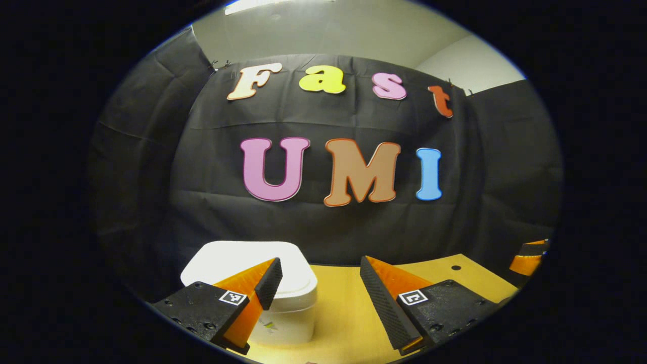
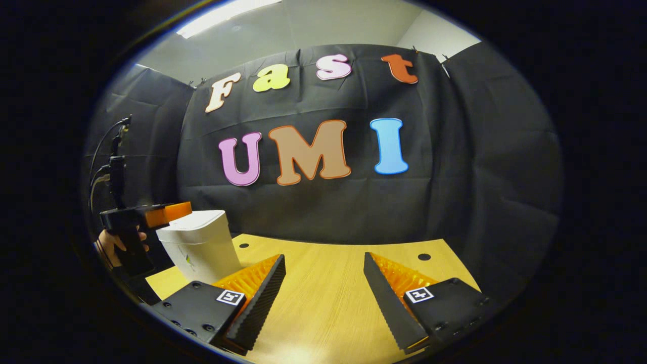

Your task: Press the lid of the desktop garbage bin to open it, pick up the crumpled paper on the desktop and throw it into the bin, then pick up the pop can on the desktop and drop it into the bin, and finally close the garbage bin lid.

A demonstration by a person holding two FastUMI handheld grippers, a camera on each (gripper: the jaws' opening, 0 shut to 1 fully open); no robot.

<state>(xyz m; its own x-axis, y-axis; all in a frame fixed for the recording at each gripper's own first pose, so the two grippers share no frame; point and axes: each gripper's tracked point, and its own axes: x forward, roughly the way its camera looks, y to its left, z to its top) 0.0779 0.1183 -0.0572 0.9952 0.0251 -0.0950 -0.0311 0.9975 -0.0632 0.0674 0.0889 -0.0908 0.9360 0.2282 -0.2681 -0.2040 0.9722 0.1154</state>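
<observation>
My left gripper (image 1: 319, 275) hangs wide open over the shut white bin lid (image 1: 237, 260), my right gripper (image 2: 323, 273) open too; pushing off-centre could tip the bin (image 2: 199, 247).

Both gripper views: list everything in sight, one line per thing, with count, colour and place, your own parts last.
Plastic desktop garbage bin: one, white, lid down, on the table's left part, before the cloth wall.
Wooden table: one, yellow-tan, with dark round holes near its far edge.
Cloth wall: black, behind the table.
Ceiling light: one, white strip, overhead.
Left gripper: one, open, held just in front of the bin's lid.
Right gripper: one, open, above the table.
Hand: one, holding the left gripper's handle beside the bin.
</observation>
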